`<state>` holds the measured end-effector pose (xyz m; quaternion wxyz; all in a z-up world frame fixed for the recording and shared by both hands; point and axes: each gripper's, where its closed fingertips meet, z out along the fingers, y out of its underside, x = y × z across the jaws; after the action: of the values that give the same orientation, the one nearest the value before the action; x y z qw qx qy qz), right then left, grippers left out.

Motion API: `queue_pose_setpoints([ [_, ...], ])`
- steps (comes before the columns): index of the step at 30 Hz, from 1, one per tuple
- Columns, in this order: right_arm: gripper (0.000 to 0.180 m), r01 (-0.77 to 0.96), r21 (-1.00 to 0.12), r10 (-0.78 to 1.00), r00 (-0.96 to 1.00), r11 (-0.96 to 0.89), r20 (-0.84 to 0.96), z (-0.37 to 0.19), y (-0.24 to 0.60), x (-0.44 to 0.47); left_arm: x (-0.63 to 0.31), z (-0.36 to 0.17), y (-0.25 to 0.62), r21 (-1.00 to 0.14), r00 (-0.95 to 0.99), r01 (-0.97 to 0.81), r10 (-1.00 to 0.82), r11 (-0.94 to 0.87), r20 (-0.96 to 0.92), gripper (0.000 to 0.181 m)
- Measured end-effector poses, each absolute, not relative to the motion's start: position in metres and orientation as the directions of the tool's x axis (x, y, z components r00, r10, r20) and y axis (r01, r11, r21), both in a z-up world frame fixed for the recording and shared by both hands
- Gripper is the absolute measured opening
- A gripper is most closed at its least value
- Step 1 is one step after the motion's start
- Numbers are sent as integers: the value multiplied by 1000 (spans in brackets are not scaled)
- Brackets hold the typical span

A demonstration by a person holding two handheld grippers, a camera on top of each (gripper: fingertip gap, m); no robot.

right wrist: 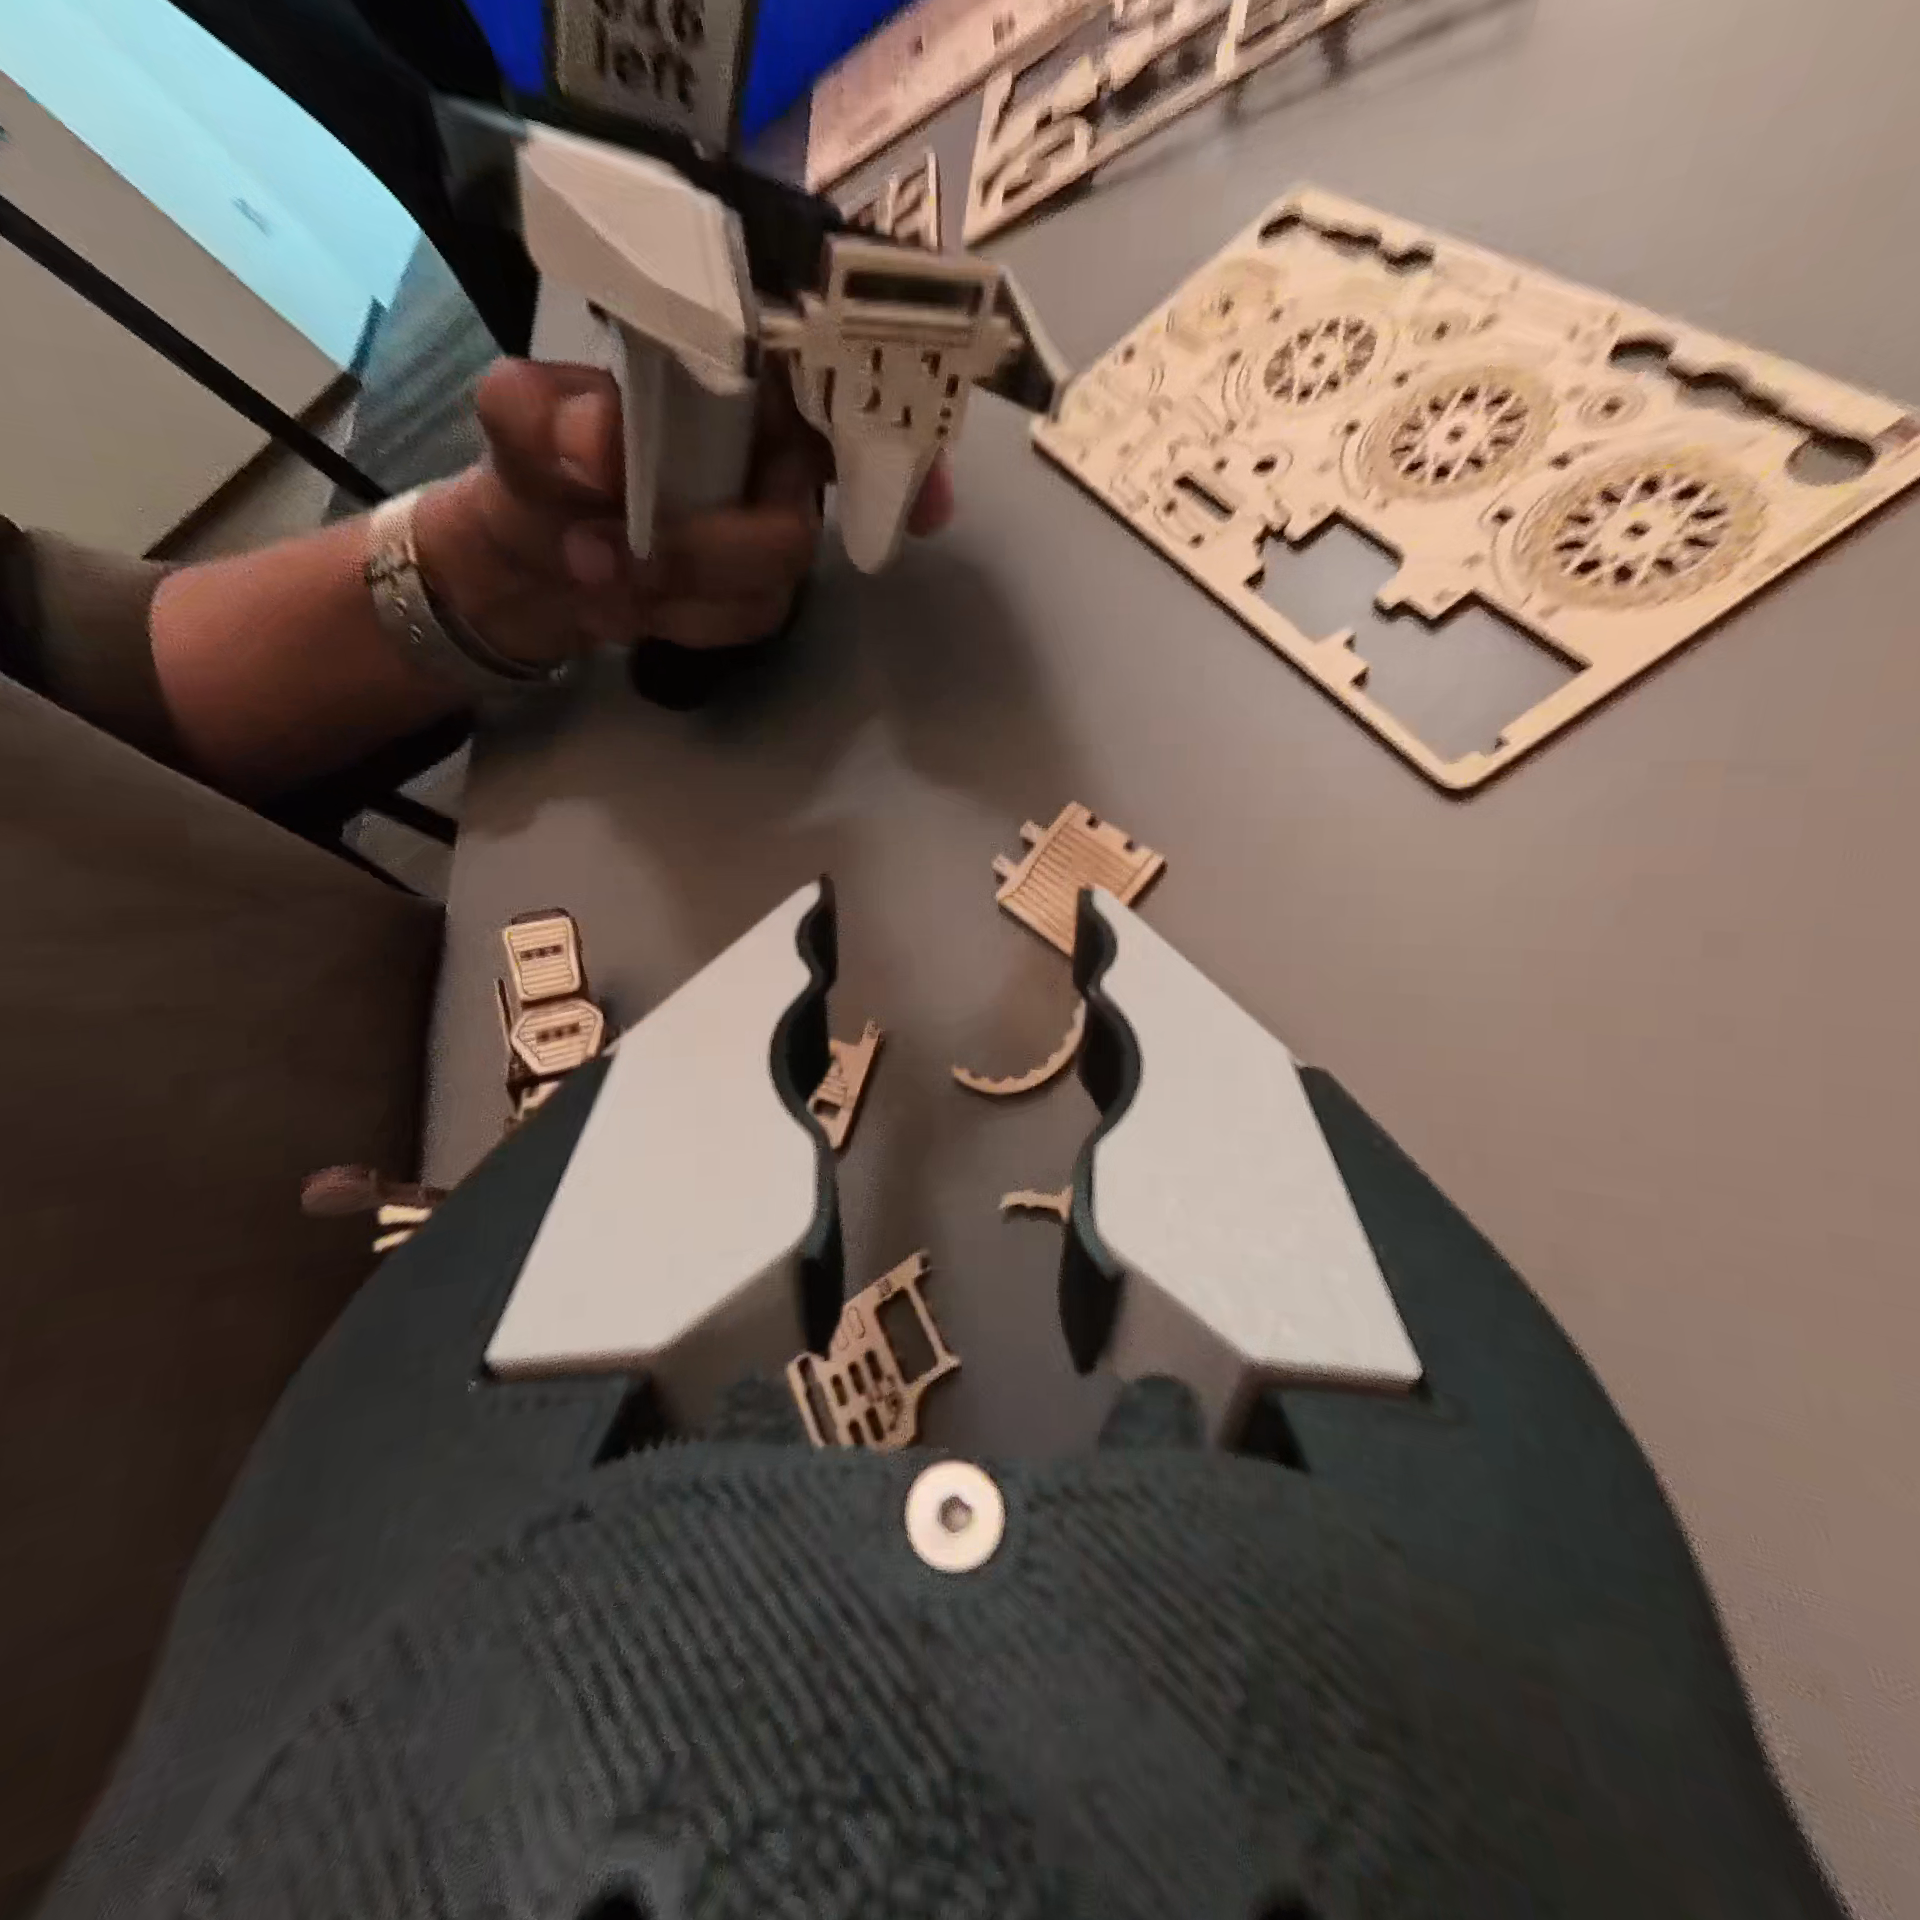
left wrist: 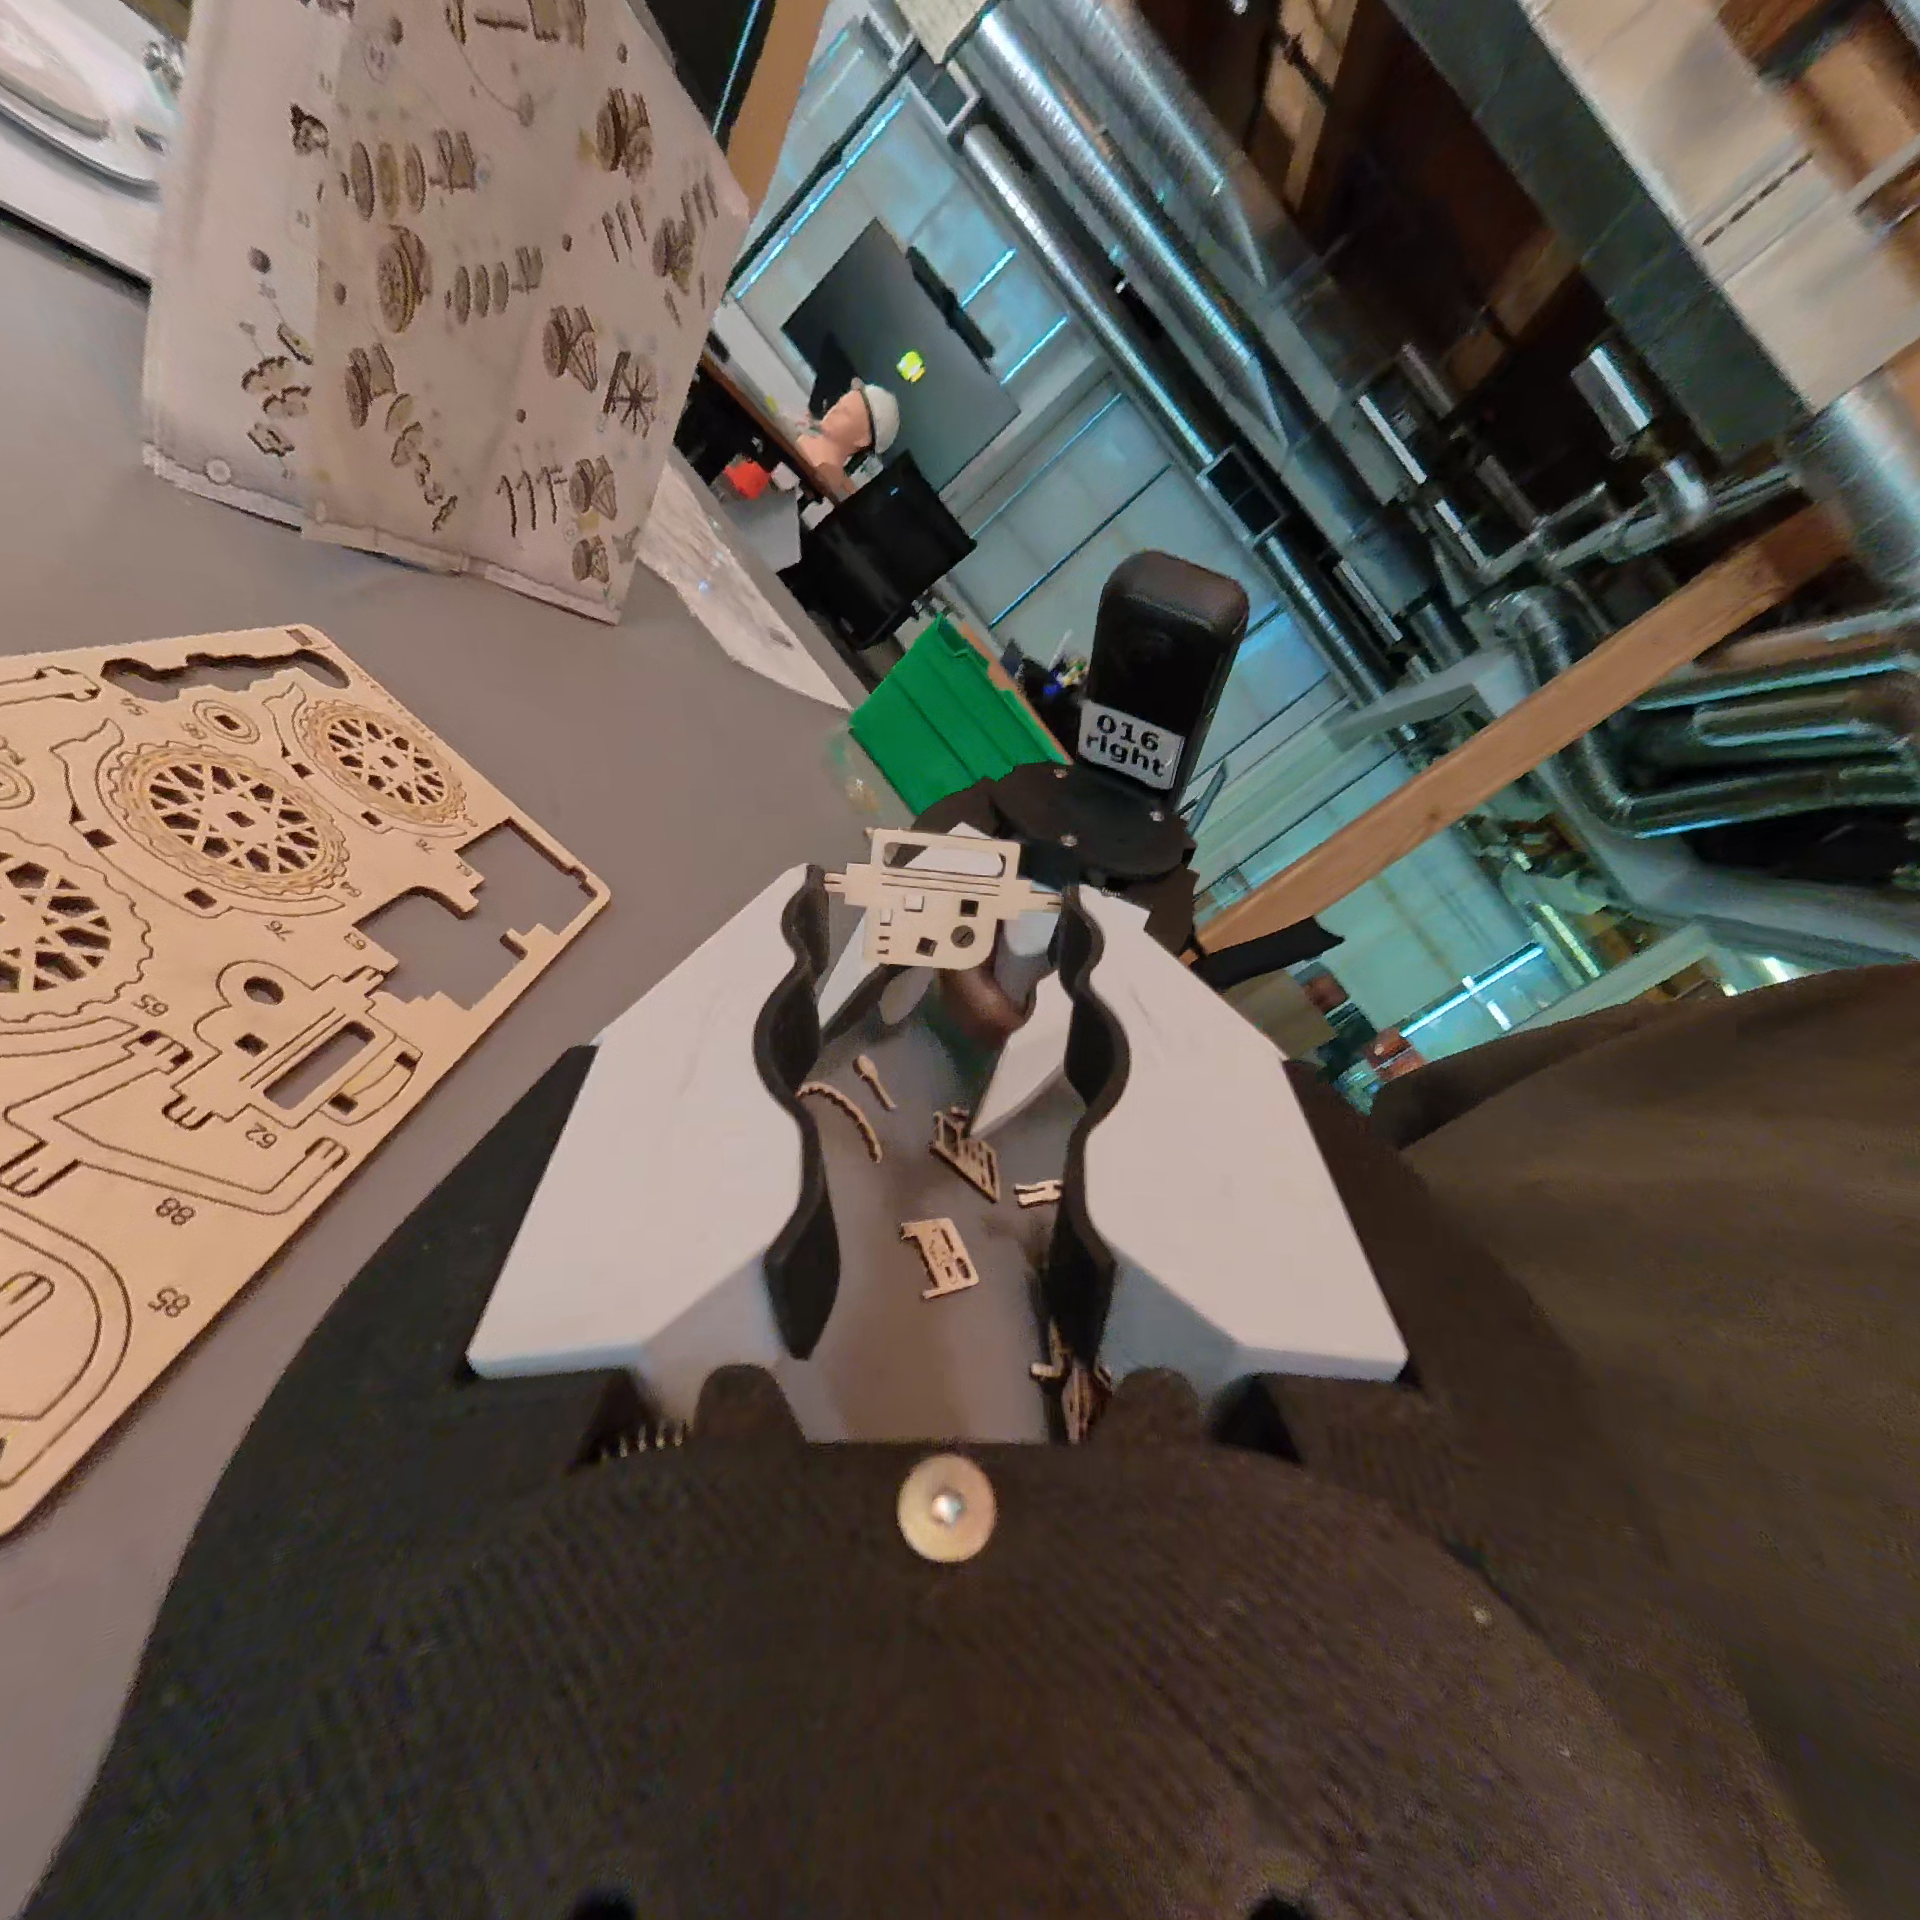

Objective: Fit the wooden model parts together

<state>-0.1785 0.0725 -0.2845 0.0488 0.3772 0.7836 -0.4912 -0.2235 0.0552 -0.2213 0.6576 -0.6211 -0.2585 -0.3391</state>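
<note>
My left gripper (left wrist: 941, 912) is shut on a flat wooden panel (left wrist: 920, 883) with cut-out slots, which spans between its fingertips, held above the grey table (left wrist: 644, 727). The same panel (right wrist: 894, 343) shows in the right wrist view, high in the left gripper (right wrist: 883, 312). My right gripper (right wrist: 956, 914) is open and empty, low over several loose wooden parts: a ribbed panel (right wrist: 1081, 868), a toothed arc (right wrist: 1023, 1070), a slotted panel (right wrist: 868, 1361) and a small built seat (right wrist: 545, 997). The right gripper's black camera (left wrist: 1158, 665) faces the left one.
A laser-cut wooden sheet (left wrist: 208, 935) (right wrist: 1507, 488) with wheel shapes lies flat on the table. An instruction booklet (left wrist: 436, 291) stands behind it. More sheets (right wrist: 1039, 104) lie at the far edge. A green bin (left wrist: 945, 717) sits beyond the table. A person's hand (right wrist: 623, 540) holds the left gripper. About 7 cm separates my right fingertips from the small built seat (right wrist: 545, 997).
</note>
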Motion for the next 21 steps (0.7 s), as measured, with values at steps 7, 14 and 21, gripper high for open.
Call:
queue_pose_setpoints([
  [7, 50, 431, -822, 535, -823, 372, -190, -280, 85, -193, -221, -200, 40, -528, 502, 849, -353, 26, 790, 43],
  [14, 64, 258, -742, 306, -949, 618, -76, -305, 72, -190, -190, -161, 21, -447, 293, 893, -675, -61, 677, 43],
  [21, 29, 244, -720, 265, -960, 649, -87, -312, 68, -195, -194, -145, 4, -385, 216, 922, -768, -44, 604, 43],
])
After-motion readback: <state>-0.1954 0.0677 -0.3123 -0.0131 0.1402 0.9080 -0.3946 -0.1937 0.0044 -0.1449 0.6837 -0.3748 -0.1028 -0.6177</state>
